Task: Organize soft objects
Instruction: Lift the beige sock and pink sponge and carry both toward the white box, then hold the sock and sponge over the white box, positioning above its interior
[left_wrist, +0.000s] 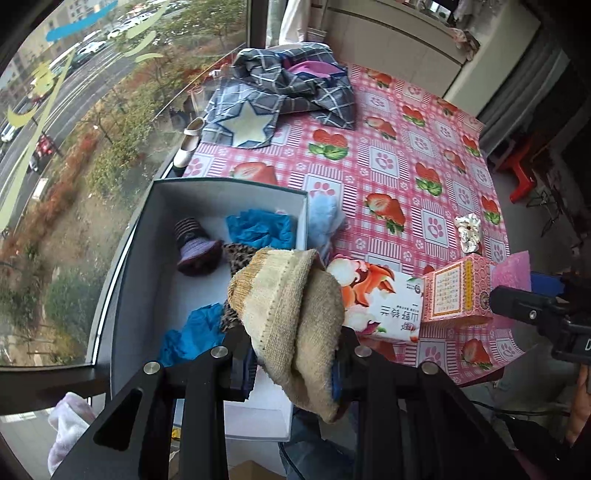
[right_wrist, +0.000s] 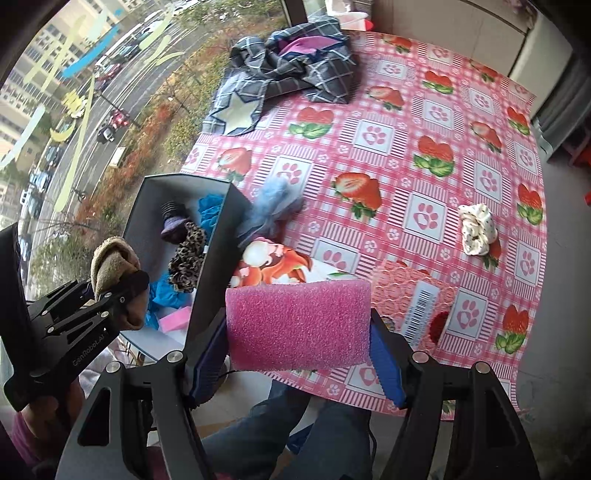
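My left gripper (left_wrist: 295, 350) is shut on a beige knitted sock (left_wrist: 291, 317), held over the near right corner of a grey box (left_wrist: 236, 183) with a white inside. In the box lie a purple striped sock (left_wrist: 195, 247), blue crumpled cloths (left_wrist: 262, 229) and a leopard-print scrunchie (left_wrist: 238, 254). My right gripper (right_wrist: 298, 332) is shut on a pink foam sponge (right_wrist: 295, 314), above the table's near edge and to the right of the box (right_wrist: 218, 258). The right wrist view shows the left gripper (right_wrist: 125, 291) with the beige sock (right_wrist: 110, 258) at the left.
On the strawberry tablecloth (right_wrist: 406, 122) lie a light blue fluffy piece (right_wrist: 273, 206) against the box, a white dotted scrunchie (right_wrist: 478, 229), a flower-printed carton (right_wrist: 273, 266), a pink patterned carton (right_wrist: 413, 295) and plaid clothes (right_wrist: 295, 62) at the far edge. A window runs along the left.
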